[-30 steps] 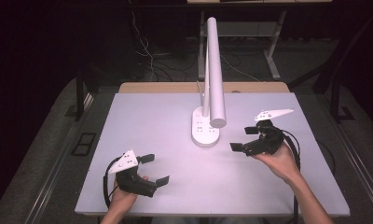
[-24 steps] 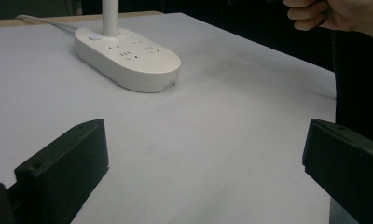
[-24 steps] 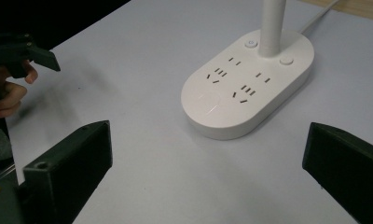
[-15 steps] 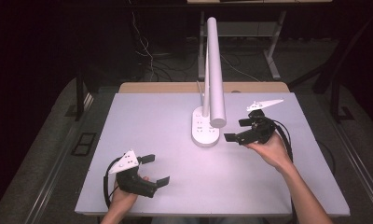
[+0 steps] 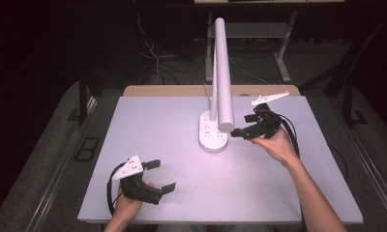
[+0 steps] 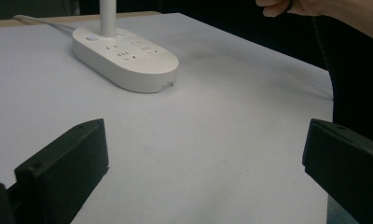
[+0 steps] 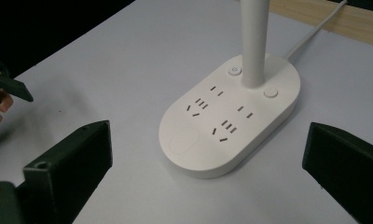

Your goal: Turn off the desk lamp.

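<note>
Near counter's [image 5: 148, 121] back edge, right tongs [image 5: 241, 134] gape beside lamp base [image 5: 212, 133]; left tongs [image 5: 161, 175] gape, front-left corner.

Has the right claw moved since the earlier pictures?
Yes. The right claw has moved leftward and away from the person, toward the lamp base, which has stayed in place.

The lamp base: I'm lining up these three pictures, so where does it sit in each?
High view: the lamp base sits at table centre, under the lamp head, left of the right gripper.
Left gripper view: upper left, far beyond the open jaws.
Right gripper view: centre, close ahead between the open jaws.
Shared landmark: the white stem rising from it.
</note>
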`<state>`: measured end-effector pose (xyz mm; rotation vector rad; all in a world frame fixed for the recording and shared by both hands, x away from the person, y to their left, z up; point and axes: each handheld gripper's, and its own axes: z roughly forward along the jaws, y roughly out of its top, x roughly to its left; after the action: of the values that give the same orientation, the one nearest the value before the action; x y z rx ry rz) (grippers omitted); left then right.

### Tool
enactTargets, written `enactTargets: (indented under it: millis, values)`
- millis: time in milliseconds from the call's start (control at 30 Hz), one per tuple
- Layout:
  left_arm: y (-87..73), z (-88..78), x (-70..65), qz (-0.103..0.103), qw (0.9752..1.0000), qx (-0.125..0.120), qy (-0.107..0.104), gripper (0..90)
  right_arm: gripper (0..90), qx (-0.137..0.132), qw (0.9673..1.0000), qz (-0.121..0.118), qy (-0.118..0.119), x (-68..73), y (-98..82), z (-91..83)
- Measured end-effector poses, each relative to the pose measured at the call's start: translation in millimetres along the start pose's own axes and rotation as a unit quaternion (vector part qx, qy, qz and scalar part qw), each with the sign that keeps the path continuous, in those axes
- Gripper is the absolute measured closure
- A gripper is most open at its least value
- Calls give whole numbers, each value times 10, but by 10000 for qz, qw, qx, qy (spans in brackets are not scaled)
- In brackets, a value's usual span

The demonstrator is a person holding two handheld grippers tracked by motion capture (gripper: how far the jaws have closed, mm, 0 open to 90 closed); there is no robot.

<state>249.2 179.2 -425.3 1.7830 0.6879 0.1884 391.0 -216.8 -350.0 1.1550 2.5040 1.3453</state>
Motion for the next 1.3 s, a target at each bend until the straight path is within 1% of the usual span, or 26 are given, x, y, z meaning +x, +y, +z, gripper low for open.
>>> enactTargets:
  millis: [67, 133, 267, 367, 400, 500, 533, 733, 833, 867, 900, 1000, 1033, 1067, 1100, 1167, 1233, 1300]
  values:
    - [0, 0, 0, -2, 10000, -2, 1, 0, 13, -6, 10000, 45, -7, -13, 12, 7]
    - [-1, 0, 2, -5, 10000, -1, -5, 0, 13, 4, 10000, 90, -26, -55, 57, 29]
    - [0, 2, 5, -12, 10000, -7, -13, 0, 13, -32, 9999, 134, -52, -110, 116, 55]
    - [0, 1, 4, -5, 10000, 3, -13, 0, 13, -11, 9999, 152, -70, -136, 145, 75]
    - [0, 0, 2, -6, 10000, -1, -12, 0, 14, -12, 9998, 152, -86, -163, 175, 102]
    - [0, -3, 2, -4, 10000, -9, -11, 0, 13, -13, 9998, 187, -89, -186, 202, 125]
    - [0, -5, 3, -9, 10000, -15, -5, 0, 14, -23, 9997, 197, -125, -214, 233, 149]
    - [2, -17, 9, -5, 10000, -19, -3, 0, 14, -67, 9996, 249, -147, -278, 300, 210]
    - [2, -22, 8, -14, 10000, -33, 10, 0, 14, -25, 9994, 297, -165, -314, 320, 255]
    - [1, -23, 7, -9, 10000, -32, 8, 0, 22, -10, 9993, 321, -177, -326, 325, 273]
    - [0, -24, 6, -10, 10000, -31, 7, 0, 56, -9, 9993, 327, -165, -338, 328, 289]
    - [1, -26, 3, -11, 10000, -42, 5, 0, 62, -78, 9991, 369, -185, -373, 341, 333]
    - [1, -26, 3, -15, 10000, -43, 6, 0, 85, -71, 9992, 361, -182, -382, 346, 352]
    - [0, -26, 4, -12, 10000, -40, 4, 0, 136, -80, 9993, 330, -158, -390, 350, 367]
    - [1, -25, 3, -12, 10000, -41, 3, 0, 152, -121, 9993, 327, -144, -391, 354, 381]
    - [1, -26, 2, -14, 10000, -40, 1, 0, 166, -148, 9992, 320, -171, -399, 366, 414]
    - [2, -31, 1, 2, 10000, -33, 5, 0, 216, -158, 9993, 292, -194, -403, 371, 450]
    - [2, -32, 3, 8, 10000, -34, 2, 0, 273, -153, 9991, 256, -290, -403, 373, 480]
